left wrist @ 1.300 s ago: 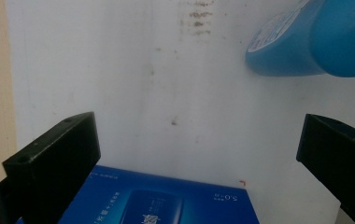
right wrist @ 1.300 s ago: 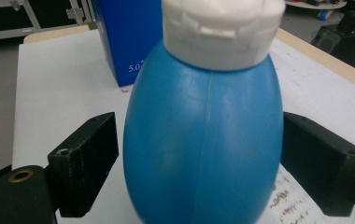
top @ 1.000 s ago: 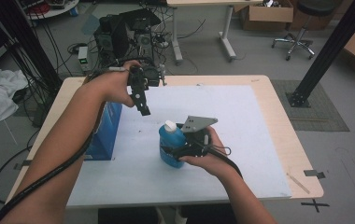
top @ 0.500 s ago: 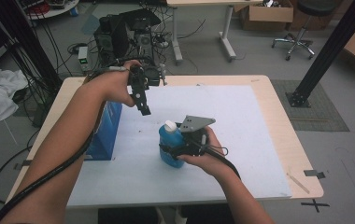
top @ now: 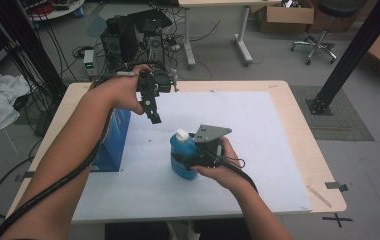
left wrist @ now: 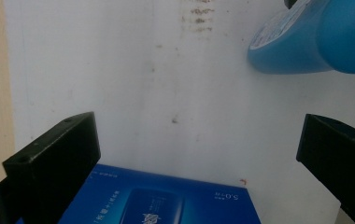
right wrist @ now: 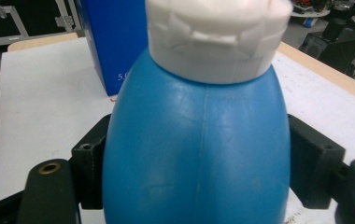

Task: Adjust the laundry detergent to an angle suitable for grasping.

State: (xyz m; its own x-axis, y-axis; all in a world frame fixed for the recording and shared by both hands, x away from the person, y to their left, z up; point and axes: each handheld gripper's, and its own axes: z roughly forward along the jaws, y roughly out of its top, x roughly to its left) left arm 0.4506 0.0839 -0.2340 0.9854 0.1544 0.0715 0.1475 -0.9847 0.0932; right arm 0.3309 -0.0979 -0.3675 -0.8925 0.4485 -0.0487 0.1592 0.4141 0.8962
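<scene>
Your right gripper (top: pixel 185 159) has just been closing, jaws now clamping the upright blue bottle (top: pixel 183 156) mid-mat; left gripper (top: pixel 154 115) hangs unclenched above, blue box (top: pixel 112 142) beside it

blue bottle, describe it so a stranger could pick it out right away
On the white mat covering the table, look near the middle. The blue bottle stands upright there, the right tool closed around it. Unlike the boxy blue carton at the left, it is rounded with a white cap.
</scene>
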